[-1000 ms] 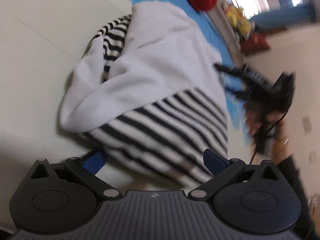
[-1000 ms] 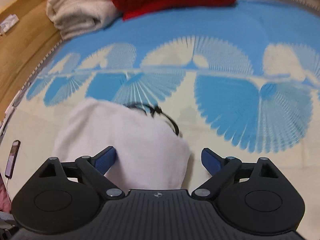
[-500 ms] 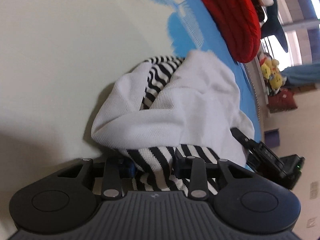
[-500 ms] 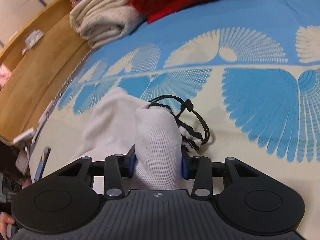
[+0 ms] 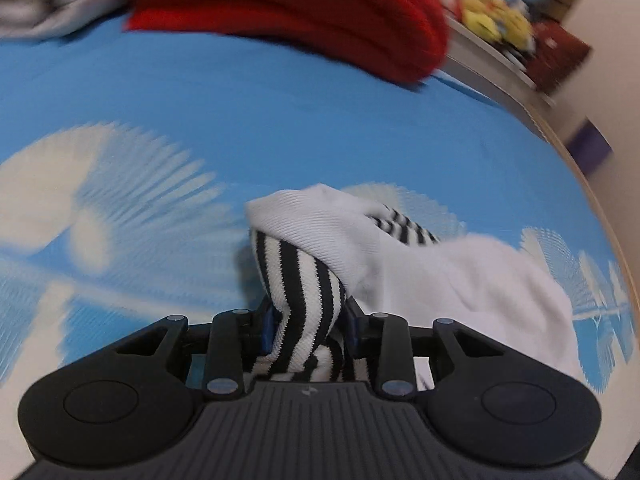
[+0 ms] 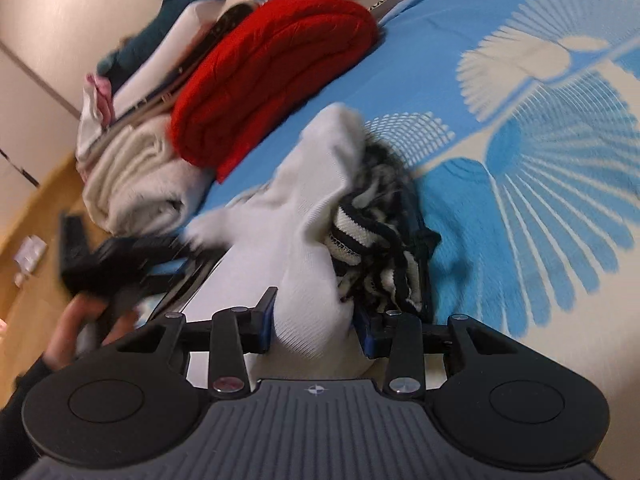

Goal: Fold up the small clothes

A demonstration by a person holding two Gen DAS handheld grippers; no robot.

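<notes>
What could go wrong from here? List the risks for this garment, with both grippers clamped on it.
1. The left gripper pinches only a bunched striped section of the garment, so the cloth may slip out or fold crooked.
2. The right gripper holds a thick white wad, and loose striped fabric hanging beside it could end up tucked into the fold.
3. The red folded knit lies close and might get brushed.

red blanket | cream towel | blue patterned mat | yellow toy
</notes>
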